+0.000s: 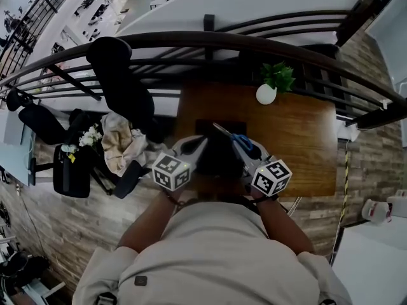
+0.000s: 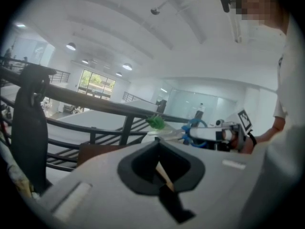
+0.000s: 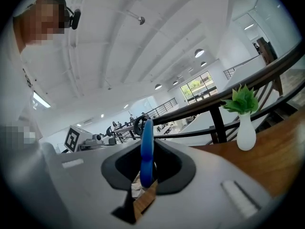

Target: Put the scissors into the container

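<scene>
My right gripper (image 1: 241, 147) is shut on the blue-handled scissors (image 1: 234, 138), and their metal blades point up and to the left over the wooden table (image 1: 299, 138). In the right gripper view the blue handle (image 3: 146, 149) stands upright between the jaws. A dark container (image 1: 216, 159) sits between the two grippers, though its shape is hard to make out. My left gripper (image 1: 201, 147) is at its left side, jaws close together, with nothing visible between them. The left gripper view shows the scissors (image 2: 195, 130) in the right gripper off to the right.
A white vase with a green plant (image 1: 267, 93) stands at the table's far edge. A dark curved railing (image 1: 191, 40) runs behind the table. Left of the table are a black office chair (image 1: 121, 75) and a heap of cloth and bags (image 1: 121, 142).
</scene>
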Available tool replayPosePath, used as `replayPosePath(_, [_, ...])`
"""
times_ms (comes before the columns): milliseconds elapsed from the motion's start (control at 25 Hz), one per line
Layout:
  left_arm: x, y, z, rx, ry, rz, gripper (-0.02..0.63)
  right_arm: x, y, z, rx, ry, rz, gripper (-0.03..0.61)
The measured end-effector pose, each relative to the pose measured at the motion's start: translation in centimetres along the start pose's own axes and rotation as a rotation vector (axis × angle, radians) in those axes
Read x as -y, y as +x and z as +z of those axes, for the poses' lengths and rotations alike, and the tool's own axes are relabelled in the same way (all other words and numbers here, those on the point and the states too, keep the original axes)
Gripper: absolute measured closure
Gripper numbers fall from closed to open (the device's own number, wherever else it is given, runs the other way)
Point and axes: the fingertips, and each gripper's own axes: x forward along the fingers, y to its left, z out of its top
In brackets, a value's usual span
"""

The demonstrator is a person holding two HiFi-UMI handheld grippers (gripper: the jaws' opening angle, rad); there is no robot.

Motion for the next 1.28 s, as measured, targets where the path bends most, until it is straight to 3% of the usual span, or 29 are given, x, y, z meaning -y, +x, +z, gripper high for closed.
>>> replayPosePath(480, [-1.6, 2.8, -4.0, -0.078, -0.04, 0.005, 0.611, 3.8, 0.1, -4.3, -0.106, 0.079, -0.013, 0.522])
replayPosePath(1280, [-3.6, 2.9, -12.5, -0.195, -0.084, 0.025, 0.611, 6.5, 1.8, -12.5, -0.24, 0.19, 0.021, 0.522])
